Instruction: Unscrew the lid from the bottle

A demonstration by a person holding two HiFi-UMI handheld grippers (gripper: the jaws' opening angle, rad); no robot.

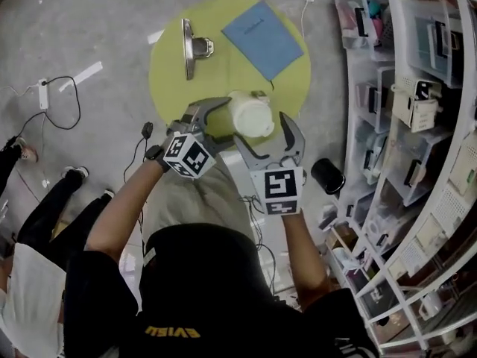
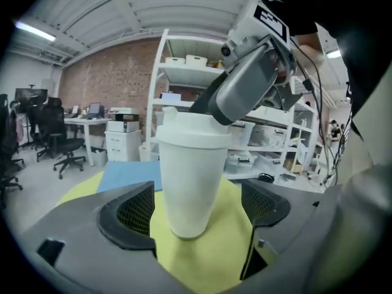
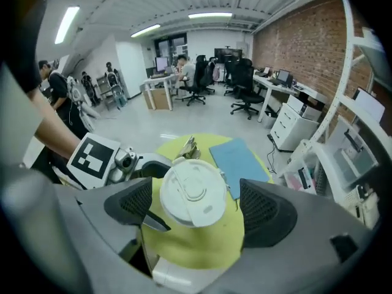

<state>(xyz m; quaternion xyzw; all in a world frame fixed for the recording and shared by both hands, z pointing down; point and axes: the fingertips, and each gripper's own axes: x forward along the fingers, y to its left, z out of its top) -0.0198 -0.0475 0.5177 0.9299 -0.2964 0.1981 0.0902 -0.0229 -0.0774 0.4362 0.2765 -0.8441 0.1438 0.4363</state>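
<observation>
Left gripper view: right gripper [image 2: 243,92] covers top of lid [image 2: 193,133]. Head view: bottle [image 1: 250,116] base hidden beneath its lid; blue folder [image 1: 262,39] print unreadable.

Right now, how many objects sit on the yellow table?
3: white bottle at the near edge, metal clip far left, blue booklet far right; the bottle may hide more.

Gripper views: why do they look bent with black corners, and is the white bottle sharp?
Left gripper view: wide-angle lens bows the shelving and blackens the corners; the bottle is sharp. Right gripper view: same round dark border, ceiling strip lights glare white, the lid is crisp. Head view: the shelving curves too.
</observation>
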